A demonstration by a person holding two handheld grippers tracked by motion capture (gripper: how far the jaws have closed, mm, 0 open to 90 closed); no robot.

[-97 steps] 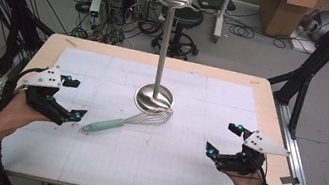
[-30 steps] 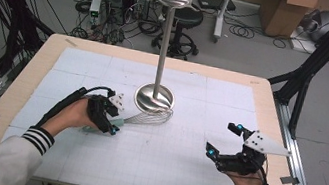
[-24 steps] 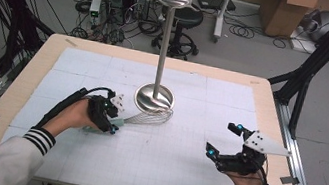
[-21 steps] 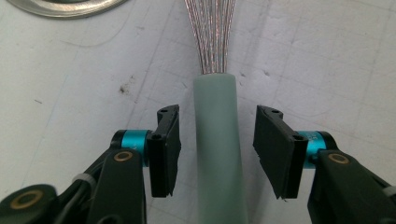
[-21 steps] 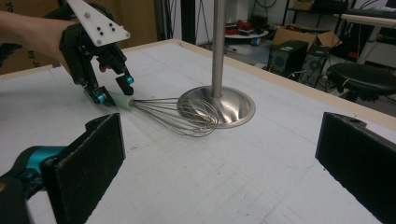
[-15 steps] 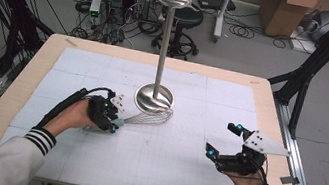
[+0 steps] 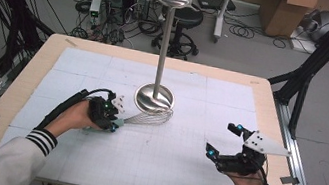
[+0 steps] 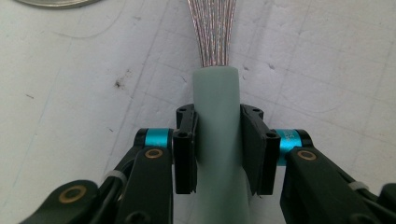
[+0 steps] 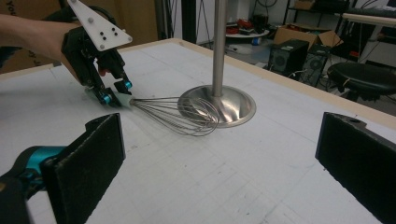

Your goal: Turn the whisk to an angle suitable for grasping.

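The left tool [image 7: 109,115] clamps the whisk [image 7: 140,118] by its handle; in the left gripper view the two black pads [image 8: 186,149] press flat against opposite sides of the handle [image 8: 217,135], just behind the point where the wires [image 8: 212,30] enter it. Gripping near that junction probably keeps the lighter wire end from tipping the whisk once it leaves the table [image 7: 149,171]. The whisk lies flat near the middle of the table, slightly toward the left edge, its wire balloon resting against, and partly over, the rim of the stand [image 7: 155,96], handle pointing toward the near-left corner.

The right tool [image 7: 226,142] rests near the right edge, well apart from the whisk, jaws wide and holding nothing; its pads [image 9: 86,158] frame the scene in the right gripper view, from which the left tool [image 9: 109,93] shows at the handle end of the whisk [image 9: 180,114].

Materials: handle smooth, pale green, round, matt like silicone or plastic; wires thin, bright steel, bowed into a pear-shaped cage. The stand is polished metal, a shallow domed foot bearing a slim upright pole [image 7: 166,37] topped by a ball and short arms, likely for hanging utensils. The table is a pale gridded mat framed in light wood.
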